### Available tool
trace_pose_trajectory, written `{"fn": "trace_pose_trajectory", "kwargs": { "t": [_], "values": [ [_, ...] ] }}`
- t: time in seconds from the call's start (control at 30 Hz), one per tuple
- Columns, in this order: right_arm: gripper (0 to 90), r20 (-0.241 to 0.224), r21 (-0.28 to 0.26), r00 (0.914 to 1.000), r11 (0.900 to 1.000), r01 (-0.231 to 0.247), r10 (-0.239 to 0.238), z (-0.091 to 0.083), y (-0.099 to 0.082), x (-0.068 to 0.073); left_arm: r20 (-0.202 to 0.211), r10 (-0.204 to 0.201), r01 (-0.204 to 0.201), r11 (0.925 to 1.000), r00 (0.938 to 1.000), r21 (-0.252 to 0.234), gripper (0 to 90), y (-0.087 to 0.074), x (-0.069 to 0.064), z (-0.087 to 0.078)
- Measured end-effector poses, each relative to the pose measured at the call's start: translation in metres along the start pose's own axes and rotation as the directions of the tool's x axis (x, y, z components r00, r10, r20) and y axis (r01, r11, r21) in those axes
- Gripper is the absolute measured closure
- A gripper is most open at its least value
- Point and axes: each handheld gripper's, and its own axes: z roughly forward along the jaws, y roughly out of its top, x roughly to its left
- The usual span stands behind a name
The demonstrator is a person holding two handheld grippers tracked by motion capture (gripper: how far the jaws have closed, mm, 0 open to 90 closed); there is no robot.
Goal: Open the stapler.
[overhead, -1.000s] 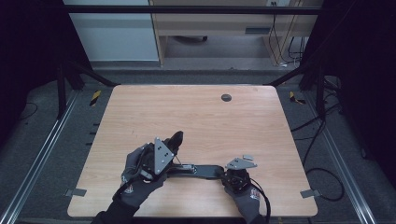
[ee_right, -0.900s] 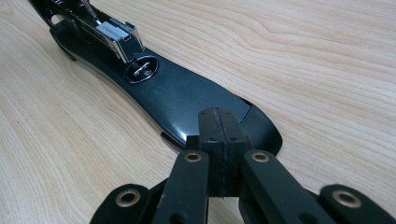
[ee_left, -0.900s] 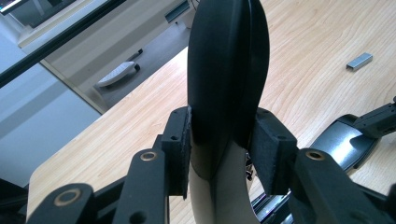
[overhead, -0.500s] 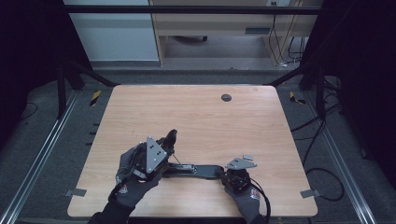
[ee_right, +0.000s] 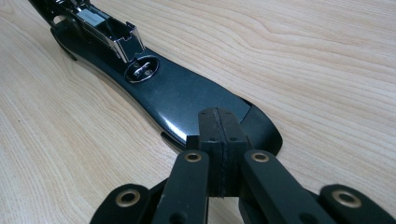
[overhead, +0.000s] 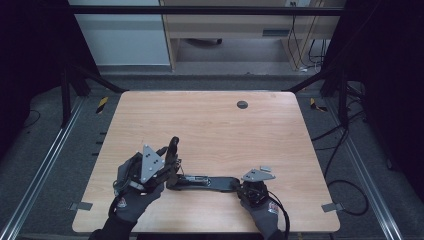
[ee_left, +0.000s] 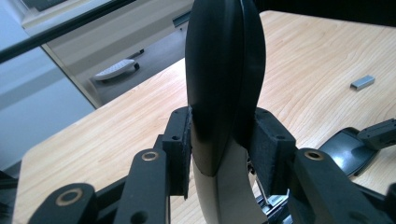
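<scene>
A black stapler lies opened on the wooden table [overhead: 215, 130]. Its base [overhead: 212, 183] rests flat near the front edge, with the metal staple channel [ee_right: 105, 29] exposed. Its top cover [overhead: 173, 148] is swung up, nearly upright. My left gripper [overhead: 168, 164] is shut on that cover [ee_left: 224, 65], one pad on each side. My right gripper [overhead: 240, 186] is shut, its pads together, and it rests on the rounded end of the base [ee_right: 187, 100]. A gloved hand holds each gripper.
A small strip of staples [overhead: 265, 168] lies on the table just right of the right gripper, seen too in the left gripper view as the strip [ee_left: 362, 82]. A round dark grommet [overhead: 242, 104] sits at the far side of the table. Cables run along the floor at right.
My left gripper has moved left with the stapler's cover in it, and the cover now stands more upright. The right gripper and the base have stayed put.
</scene>
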Motion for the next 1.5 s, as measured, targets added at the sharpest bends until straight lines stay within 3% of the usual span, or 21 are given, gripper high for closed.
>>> {"fn": "trace_pose_trajectory", "kwargs": {
  "t": [0.2, 0.53, 0.87, 1.2, 1.5],
  "values": [
    [90.0, 0.0, -0.001, 1.0, 1.0, 0.0, 0.0, 0.0, 0.0, 0.0, -0.006, -0.041, 0.04, 0.999, 0.9992, -0.018, 60.7, -0.008, 0.01, -0.007],
    [90.0, -0.001, -0.001, 1.0, 1.0, 0.004, -0.004, 0.0, 0.0, 0.0, -0.012, -0.042, 0.042, 0.9986, 0.999, -0.033, 60.2, -0.012, 0.012, -0.009],
    [90.0, -0.002, 0.0, 1.0, 1.0, 0.003, -0.003, 0.0, 0.0, 0.0, -0.018, -0.077, 0.076, 0.9963, 0.9969, -0.039, 59.6, -0.017, 0.02, -0.012],
    [90.0, -0.003, 0.001, 1.0, 1.0, 0.002, -0.002, 0.0, 0.0, 0.0, -0.022, -0.133, 0.132, 0.9895, 0.9908, -0.059, 58.7, -0.028, 0.032, -0.017],
    [90.0, -0.004, 0.002, 1.0, 1.0, 0.002, -0.002, 0.0, 0.0, 0.0, -0.026, -0.153, 0.151, 0.9864, 0.988, -0.066, 58.3, -0.032, 0.035, -0.019]
  ]
}}
